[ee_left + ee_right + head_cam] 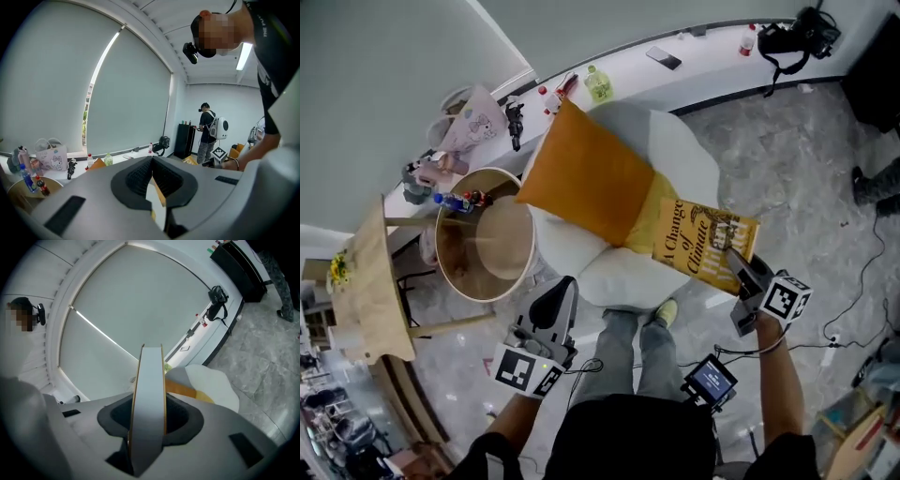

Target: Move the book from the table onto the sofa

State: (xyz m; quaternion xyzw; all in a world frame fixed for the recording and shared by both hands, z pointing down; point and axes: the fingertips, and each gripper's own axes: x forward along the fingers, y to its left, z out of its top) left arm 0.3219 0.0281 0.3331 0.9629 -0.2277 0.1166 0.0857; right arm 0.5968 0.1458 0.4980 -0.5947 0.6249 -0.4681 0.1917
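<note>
Book (705, 246) over white sofa (686, 150), orange cushion (591, 178) beside.

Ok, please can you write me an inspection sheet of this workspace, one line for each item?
surface: white sofa, orange cushion on it; round table beside it.
job's things: yellow book at the sofa's edge; resting or not, cannot tell.
clutter: bottles on the table; green bottle, black bag on the ledge.
grippers: right gripper shut on the book; left gripper shut, empty.
cables: one cable loose on the floor.
surroundings: grey stone floor; another person far off.
</note>
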